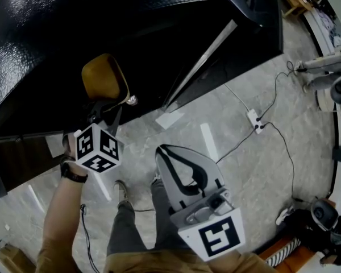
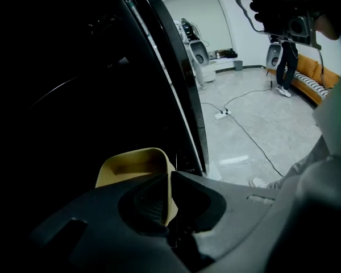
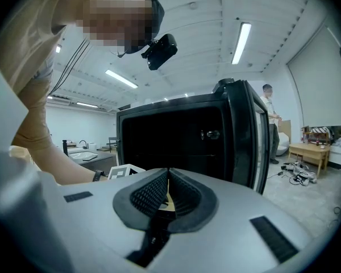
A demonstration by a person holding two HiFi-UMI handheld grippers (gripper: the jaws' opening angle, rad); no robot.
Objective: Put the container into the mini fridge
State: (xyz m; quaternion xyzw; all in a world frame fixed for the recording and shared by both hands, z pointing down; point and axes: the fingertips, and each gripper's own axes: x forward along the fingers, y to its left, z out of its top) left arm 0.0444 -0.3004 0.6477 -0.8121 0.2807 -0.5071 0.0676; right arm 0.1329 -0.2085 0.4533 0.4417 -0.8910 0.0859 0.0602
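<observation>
Fingers of left gripper (image 2: 170, 178) pinch the side wall of the yellow container (image 2: 133, 165). It juts ahead of them, open side up, at the mouth of the dark mini fridge (image 3: 170, 135). Right gripper (image 3: 168, 181) has its jaws together on nothing and hangs further out. Door (image 3: 247, 135) stands open to the right, so the path straight in looks free.

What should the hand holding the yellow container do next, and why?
Probably ease the left gripper a little deeper into the fridge. It is shut on the rim of the container, which hangs at the dark opening beside the open door, and nothing shows it resting on a shelf yet. The right gripper is shut and empty.
</observation>
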